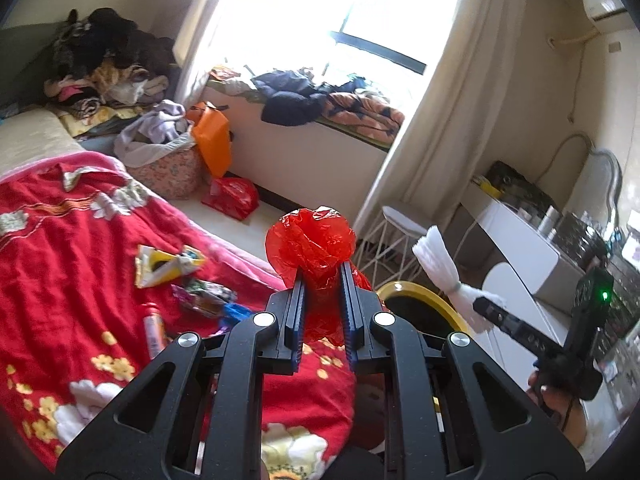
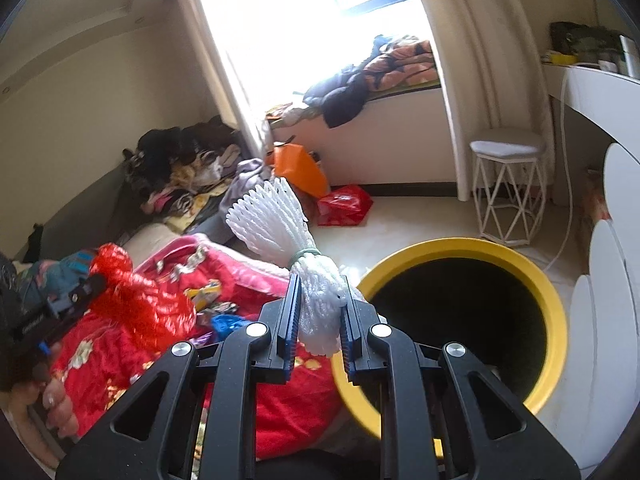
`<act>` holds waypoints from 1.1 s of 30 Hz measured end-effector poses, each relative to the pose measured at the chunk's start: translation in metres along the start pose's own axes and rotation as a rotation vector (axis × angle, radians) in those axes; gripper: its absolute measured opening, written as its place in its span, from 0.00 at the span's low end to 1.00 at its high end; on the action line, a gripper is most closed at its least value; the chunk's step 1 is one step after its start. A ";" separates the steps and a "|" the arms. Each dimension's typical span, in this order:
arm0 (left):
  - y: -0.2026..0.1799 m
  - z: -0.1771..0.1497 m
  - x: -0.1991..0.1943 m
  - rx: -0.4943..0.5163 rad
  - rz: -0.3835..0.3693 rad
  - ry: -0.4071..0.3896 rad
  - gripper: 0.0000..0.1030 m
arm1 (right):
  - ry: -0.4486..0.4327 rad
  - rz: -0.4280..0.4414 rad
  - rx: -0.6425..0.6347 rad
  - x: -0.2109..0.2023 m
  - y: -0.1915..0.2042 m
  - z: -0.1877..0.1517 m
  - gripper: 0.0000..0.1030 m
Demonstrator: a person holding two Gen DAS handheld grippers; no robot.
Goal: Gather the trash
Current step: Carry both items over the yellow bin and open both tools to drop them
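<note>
My left gripper [image 1: 322, 276] is shut on a crumpled red plastic bag [image 1: 312, 244] and holds it above the bed's edge; it also shows in the right wrist view [image 2: 136, 304]. My right gripper [image 2: 320, 284] is shut on a white foam net bundle [image 2: 280, 220] tied with a green band, held just left of the yellow-rimmed bin [image 2: 556, 308]. The bundle also shows in the left wrist view [image 1: 440, 264], where the bin's rim [image 1: 432, 300] peeks behind my left fingers. Several wrappers [image 1: 168, 266] and a small bottle [image 1: 154, 330] lie on the red blanket [image 1: 60, 260].
A white wire stool [image 2: 506, 184] stands by the curtain. A red bag [image 2: 344, 204] and an orange bag [image 2: 300, 168] lie on the floor near a floral basket [image 1: 168, 168]. A white desk [image 1: 520, 240] is at the right. Clothes pile on the window ledge [image 1: 320, 100].
</note>
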State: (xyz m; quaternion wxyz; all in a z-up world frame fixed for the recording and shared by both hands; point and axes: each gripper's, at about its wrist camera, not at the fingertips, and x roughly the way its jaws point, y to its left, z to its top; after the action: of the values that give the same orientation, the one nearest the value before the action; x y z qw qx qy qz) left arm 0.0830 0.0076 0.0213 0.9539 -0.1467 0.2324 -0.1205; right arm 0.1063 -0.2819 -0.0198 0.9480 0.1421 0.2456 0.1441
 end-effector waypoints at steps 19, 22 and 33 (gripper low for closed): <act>-0.052 -0.023 0.043 0.114 -0.061 0.088 0.11 | -0.005 -0.126 0.130 -0.004 -0.065 -0.006 0.17; -0.060 -0.027 0.049 0.127 -0.064 0.098 0.11 | 0.000 -0.152 0.147 -0.004 -0.075 -0.010 0.17; -0.096 -0.049 0.089 0.195 -0.086 0.168 0.11 | 0.033 -0.239 0.205 0.002 -0.105 -0.023 0.17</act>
State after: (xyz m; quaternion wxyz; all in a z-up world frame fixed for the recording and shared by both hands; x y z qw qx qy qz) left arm 0.1212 -0.1189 -0.0244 0.9347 -0.0523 0.2922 -0.1952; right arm 0.1180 -0.3731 -0.0753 0.9348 0.2053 0.2897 0.0067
